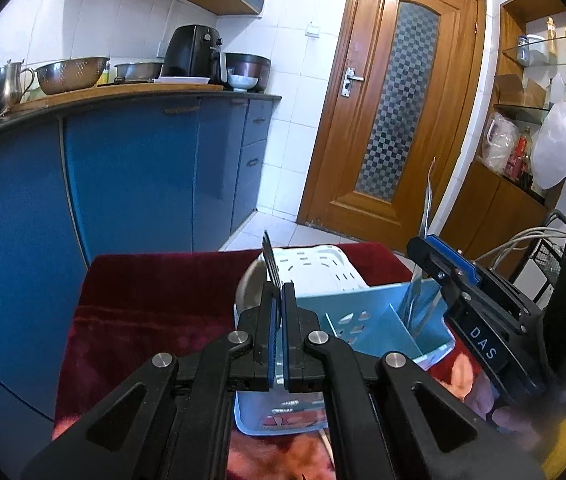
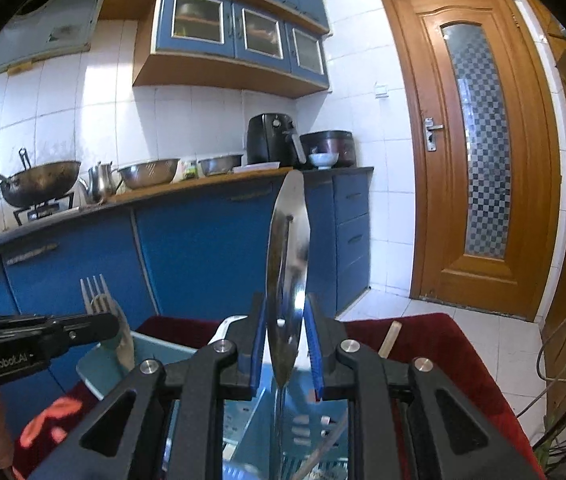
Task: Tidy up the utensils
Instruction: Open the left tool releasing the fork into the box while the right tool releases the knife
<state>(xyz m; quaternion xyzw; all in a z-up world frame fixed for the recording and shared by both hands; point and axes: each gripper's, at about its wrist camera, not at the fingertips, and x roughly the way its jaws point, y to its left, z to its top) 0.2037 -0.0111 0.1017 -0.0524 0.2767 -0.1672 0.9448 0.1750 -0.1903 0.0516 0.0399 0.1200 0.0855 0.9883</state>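
Observation:
A light blue utensil caddy (image 1: 383, 316) with a divider stands on a red cloth (image 1: 155, 292); metal utensils stand in its right compartment. My left gripper (image 1: 282, 292) is shut on a fork (image 1: 272, 258) held upright, tines up, above the caddy's left side; the fork's tines show in the right wrist view (image 2: 94, 290). My right gripper (image 2: 285, 320) holds a large steel spoon (image 2: 289, 264) upright between its pads, bowl up, over the caddy (image 2: 107, 368). It also shows in the left wrist view (image 1: 427, 240) with the spoon edge-on (image 1: 429, 200).
A white slotted basket (image 1: 323, 268) lies behind the caddy. A wooden stick (image 2: 387, 338) lies on the cloth at right. Blue cabinets (image 1: 135, 176) with pots and an air fryer (image 1: 191, 52) on the counter stand to the left. A wooden door (image 1: 395, 100) is behind.

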